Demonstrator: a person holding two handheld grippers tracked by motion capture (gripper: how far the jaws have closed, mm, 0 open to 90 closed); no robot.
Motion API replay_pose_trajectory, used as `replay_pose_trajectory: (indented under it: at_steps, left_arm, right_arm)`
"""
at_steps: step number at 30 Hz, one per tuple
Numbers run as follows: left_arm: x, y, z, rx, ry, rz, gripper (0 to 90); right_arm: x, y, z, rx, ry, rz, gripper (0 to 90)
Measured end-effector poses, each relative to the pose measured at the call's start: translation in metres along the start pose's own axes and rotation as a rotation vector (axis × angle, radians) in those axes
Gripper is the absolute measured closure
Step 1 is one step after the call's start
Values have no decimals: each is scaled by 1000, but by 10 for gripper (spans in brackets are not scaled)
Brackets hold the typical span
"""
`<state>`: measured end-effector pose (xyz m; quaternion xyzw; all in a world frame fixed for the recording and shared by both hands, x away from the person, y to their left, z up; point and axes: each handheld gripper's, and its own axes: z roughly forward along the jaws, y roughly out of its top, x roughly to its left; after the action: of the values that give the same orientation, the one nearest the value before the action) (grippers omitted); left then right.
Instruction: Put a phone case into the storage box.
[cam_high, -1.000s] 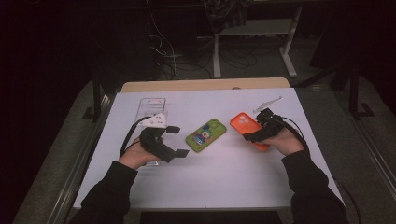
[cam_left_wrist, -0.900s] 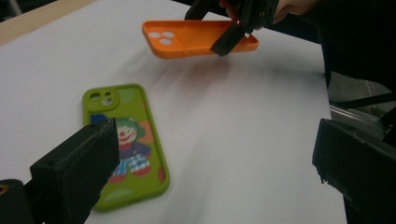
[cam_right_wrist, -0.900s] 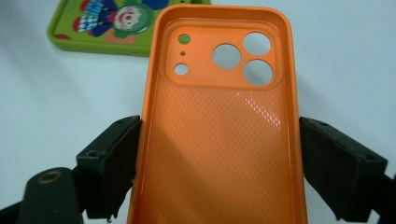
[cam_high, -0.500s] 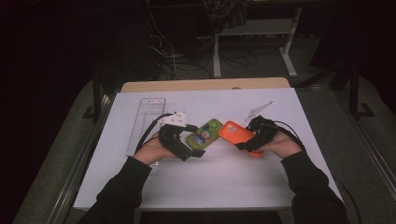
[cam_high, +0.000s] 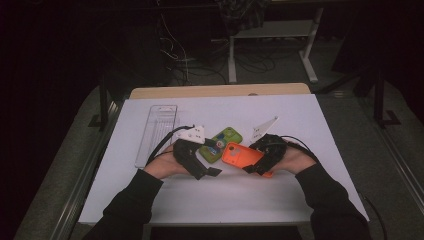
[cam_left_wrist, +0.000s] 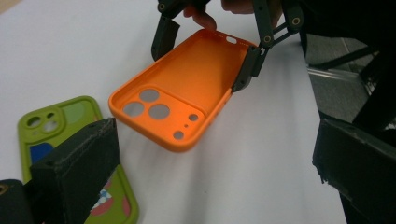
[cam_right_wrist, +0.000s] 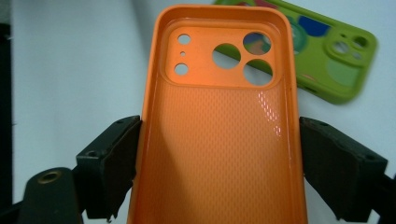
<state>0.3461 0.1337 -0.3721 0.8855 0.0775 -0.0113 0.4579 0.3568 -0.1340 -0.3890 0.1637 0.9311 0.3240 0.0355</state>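
Observation:
An orange phone case (cam_high: 239, 153) is held just above the white table, hollow side up, with my right gripper (cam_high: 254, 159) shut on its two long edges. In the right gripper view both pads (cam_right_wrist: 114, 158) press against the orange case (cam_right_wrist: 219, 121), and its camera cut-outs point away from me. A green phone case (cam_high: 222, 142) lies flat on the table just left of it, also seen past the orange one (cam_right_wrist: 329, 51). My left gripper (cam_high: 213, 158) stands open next to the green case (cam_left_wrist: 65, 121), its jaws (cam_left_wrist: 215, 177) wide apart and aimed at the orange case (cam_left_wrist: 182, 93).
A clear plastic tray (cam_high: 156, 129) lies at the table's left, behind my left hand. The white sheet (cam_high: 320, 120) covers the table, with a wooden strip (cam_high: 220, 91) along the far edge. Cables and a metal stand (cam_high: 272, 40) sit on the dark floor beyond.
Both hands have moved in towards the middle. The left gripper slid right to the green case, and the right gripper carried the orange case left, close beside the green one.

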Motion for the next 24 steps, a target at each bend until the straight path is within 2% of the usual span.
replay_pose_trajectory:
  at_steps: [4,6,8,9,10,14,16,17,18,22,23,24]
  left_arm:
    - [-4,1,3,6,-9,-4,4]
    - [-5,3,5,13,-16,14,3]
    - [-7,3,6,10,-23,10,4]
    - [-8,4,7,16,-23,20,3]
    - [-8,4,7,27,-28,28,3]
    - [-12,2,13,61,-30,36,3]
    - [-13,2,15,71,-33,44,3]
    - [-13,1,16,71,-35,62,3]
    - [-14,1,17,74,-39,55,3]
    - [-14,1,19,94,-39,77,3]
    - [-14,0,21,103,-45,97,4]
    - [-14,0,22,109,-47,94,4]
  right_arm:
    - [7,4,1,0,27,-35,148]
    - [11,5,2,-4,45,-56,148]
    - [13,6,3,4,51,-61,148]
    - [16,9,5,10,64,-83,148]
    - [16,9,5,10,64,-83,148]
    - [25,16,10,22,110,-133,148]
    - [29,18,11,26,113,-142,148]
    - [30,18,12,29,114,-152,147]
    - [32,19,12,34,122,-156,147]
    - [35,20,14,36,140,-171,147]
    - [37,21,15,38,151,-179,147]
    - [38,22,16,35,162,-183,147]
